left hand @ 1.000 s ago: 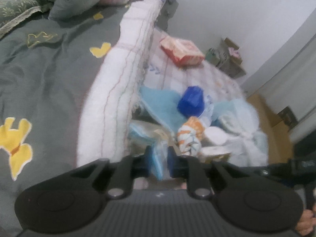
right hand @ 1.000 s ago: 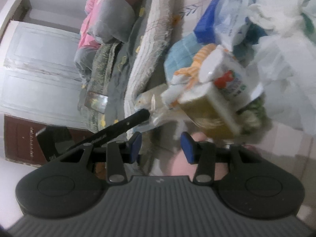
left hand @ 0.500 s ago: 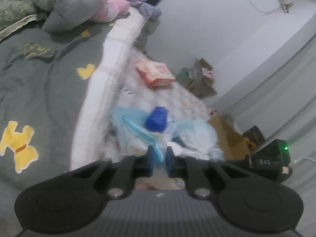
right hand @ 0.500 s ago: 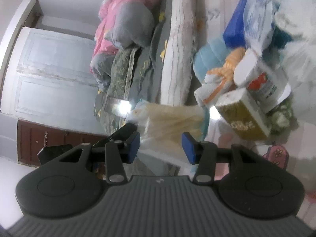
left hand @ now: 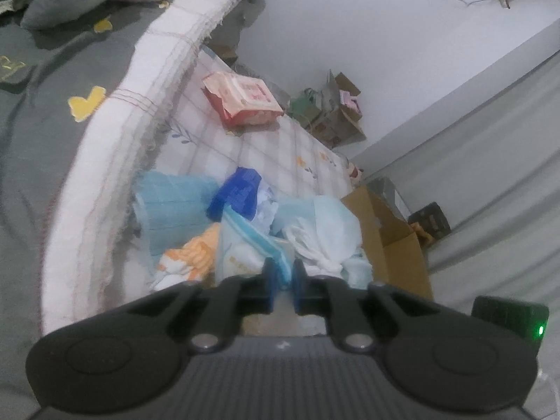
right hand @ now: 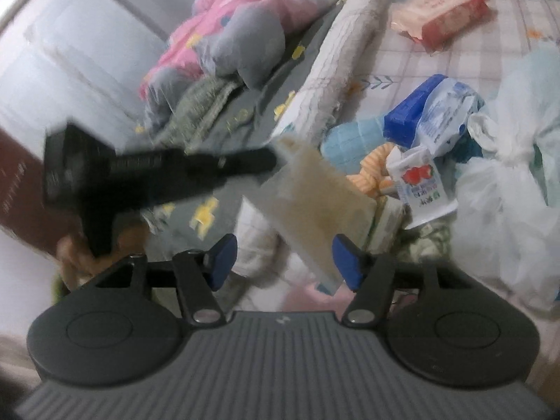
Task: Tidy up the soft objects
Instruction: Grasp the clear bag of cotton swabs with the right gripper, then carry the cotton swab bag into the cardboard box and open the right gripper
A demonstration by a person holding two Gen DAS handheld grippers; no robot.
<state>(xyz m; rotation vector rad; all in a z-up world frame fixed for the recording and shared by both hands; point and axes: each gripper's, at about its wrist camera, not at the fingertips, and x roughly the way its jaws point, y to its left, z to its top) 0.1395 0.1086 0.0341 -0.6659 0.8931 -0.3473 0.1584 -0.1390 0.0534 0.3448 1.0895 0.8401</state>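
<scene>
Pinching the clear pouch by its blue edge in my left gripper, I should lift slowly; my right gripper waits wide open, empty.

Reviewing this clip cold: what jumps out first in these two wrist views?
The left gripper is shut on a clear pouch with a light-blue edge, held up in front of the open right gripper. Behind it, a jumble of soft items lies at the bed's edge on the checked floor mat, with a red-and-white pack alone farther back.
</scene>
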